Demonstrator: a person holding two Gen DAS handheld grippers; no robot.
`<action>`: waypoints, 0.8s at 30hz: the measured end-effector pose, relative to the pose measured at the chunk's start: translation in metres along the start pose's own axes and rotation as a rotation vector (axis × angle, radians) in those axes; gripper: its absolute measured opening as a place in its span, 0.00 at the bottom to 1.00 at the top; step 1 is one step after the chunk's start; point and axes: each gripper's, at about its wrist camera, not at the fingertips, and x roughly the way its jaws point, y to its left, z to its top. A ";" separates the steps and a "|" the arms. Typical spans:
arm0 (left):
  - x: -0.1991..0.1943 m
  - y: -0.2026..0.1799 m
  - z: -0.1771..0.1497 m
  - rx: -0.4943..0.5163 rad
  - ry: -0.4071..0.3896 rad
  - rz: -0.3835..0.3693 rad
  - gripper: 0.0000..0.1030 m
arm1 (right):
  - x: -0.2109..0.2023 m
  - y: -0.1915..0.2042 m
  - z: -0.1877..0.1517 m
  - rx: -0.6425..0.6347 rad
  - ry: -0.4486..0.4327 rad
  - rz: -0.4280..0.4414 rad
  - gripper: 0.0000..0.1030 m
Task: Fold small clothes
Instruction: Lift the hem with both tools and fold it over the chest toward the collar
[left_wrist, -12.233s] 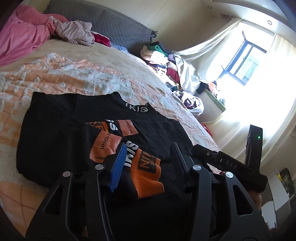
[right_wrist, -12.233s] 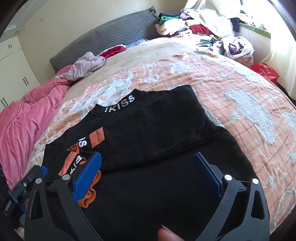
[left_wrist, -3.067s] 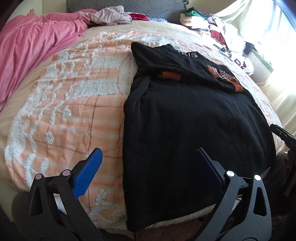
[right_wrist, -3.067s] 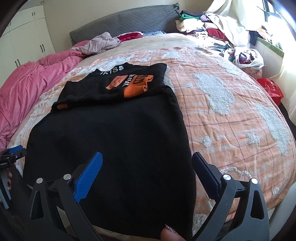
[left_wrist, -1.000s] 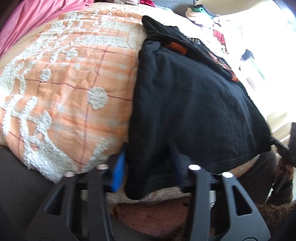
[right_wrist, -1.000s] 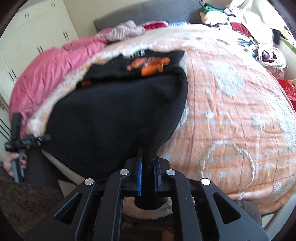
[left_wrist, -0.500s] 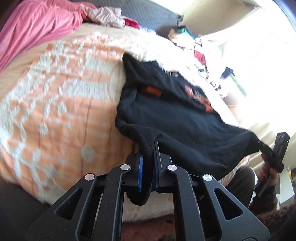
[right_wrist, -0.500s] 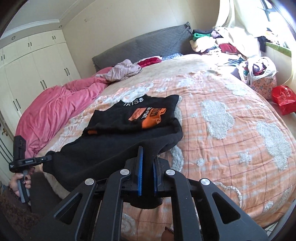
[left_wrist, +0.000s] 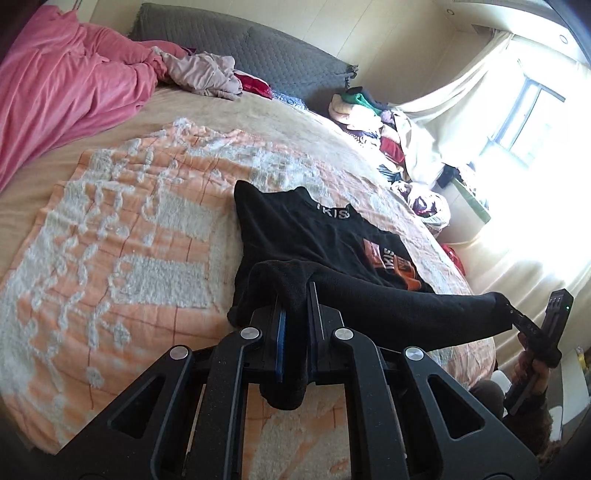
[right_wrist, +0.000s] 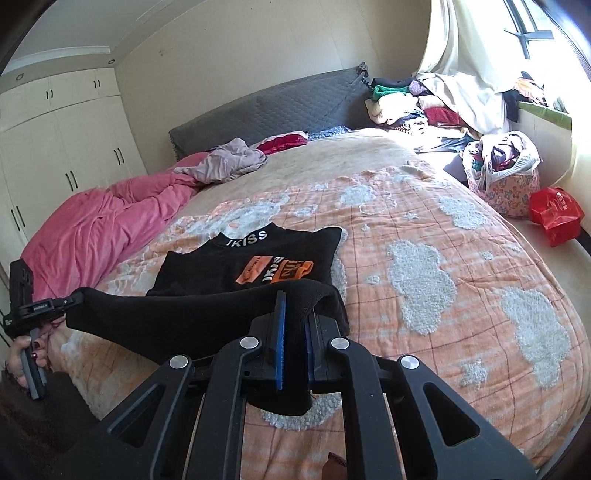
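A black top (left_wrist: 295, 229) (right_wrist: 207, 266) with a white-lettered collar and orange patches (right_wrist: 275, 273) lies on the orange and white bedspread (left_wrist: 122, 258) (right_wrist: 443, 266). Its upper part rests on the bed, sleeves folded in. My left gripper (left_wrist: 295, 299) is shut on one bottom corner of the hem. My right gripper (right_wrist: 295, 306) is shut on the other corner. The hem (left_wrist: 399, 306) (right_wrist: 177, 314) hangs stretched between them above the bed. In the left wrist view the right gripper (left_wrist: 517, 321) appears at the far right, held by a hand; in the right wrist view the left gripper (right_wrist: 70, 299) appears at the far left.
A pink duvet (left_wrist: 62, 81) (right_wrist: 96, 229) is bunched at the bed's left. Crumpled clothes (right_wrist: 229, 158) lie by the grey headboard (right_wrist: 277, 107). A clothes pile (right_wrist: 413, 103), a stuffed bag (right_wrist: 502, 166) and a red bag (right_wrist: 554, 214) sit at the right near the window.
The left gripper's jaws closed on the hem corner. Both grippers rose and carried the bottom hem up off the bed's foot and toward the collar.
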 end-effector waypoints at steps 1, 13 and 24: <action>0.002 0.000 0.004 0.003 -0.004 0.000 0.03 | 0.002 -0.003 0.004 0.011 -0.001 0.008 0.07; 0.028 0.005 0.039 0.026 -0.020 0.023 0.03 | 0.037 0.012 0.049 -0.070 -0.008 -0.050 0.07; 0.052 0.013 0.066 0.018 -0.018 0.031 0.03 | 0.075 0.007 0.081 -0.014 0.004 -0.087 0.07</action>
